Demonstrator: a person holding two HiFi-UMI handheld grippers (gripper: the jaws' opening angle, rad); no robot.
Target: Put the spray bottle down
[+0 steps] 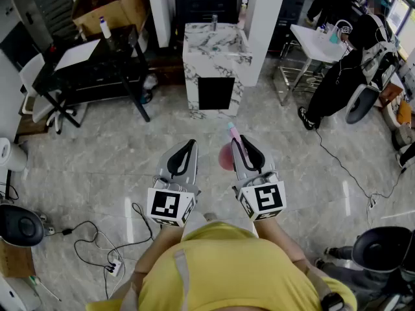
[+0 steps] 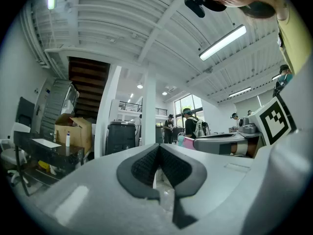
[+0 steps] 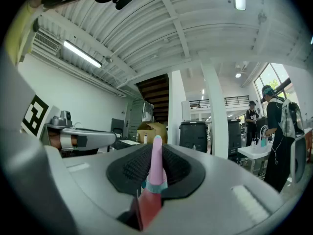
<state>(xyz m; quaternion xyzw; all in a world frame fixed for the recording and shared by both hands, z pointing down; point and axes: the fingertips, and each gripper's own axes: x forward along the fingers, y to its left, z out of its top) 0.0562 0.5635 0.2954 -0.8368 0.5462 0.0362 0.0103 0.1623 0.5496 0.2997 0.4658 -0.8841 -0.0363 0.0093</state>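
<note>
Right gripper [image 3: 157, 153] clamped on pink spray bottle [image 3: 155, 175], nozzle toward 12 o'clock. Left gripper [image 2: 159, 155] at its 9 o'clock, closed and empty. Both level.

Spray bottle [image 3: 156, 163] pink w/ teal collar. Left gripper [image 1: 189, 148] & right gripper [image 1: 244, 145] grey, black pads, b&w marker cubes. Shirt [image 1: 227, 271] yellow. Pedestal [image 1: 214, 60] white, grey-veined marble; floor [image 1: 97, 167] pale grey.

The head view looks steeply down from above the person onto the left gripper [image 1: 184, 149], the right gripper [image 1: 244, 146] and the tiled floor [image 1: 97, 167]. Each gripper view rides close behind its own jaws, facing level across the room. Both share the far cardboard box [image 2: 73, 130] and black bin [image 2: 120, 137].
</note>
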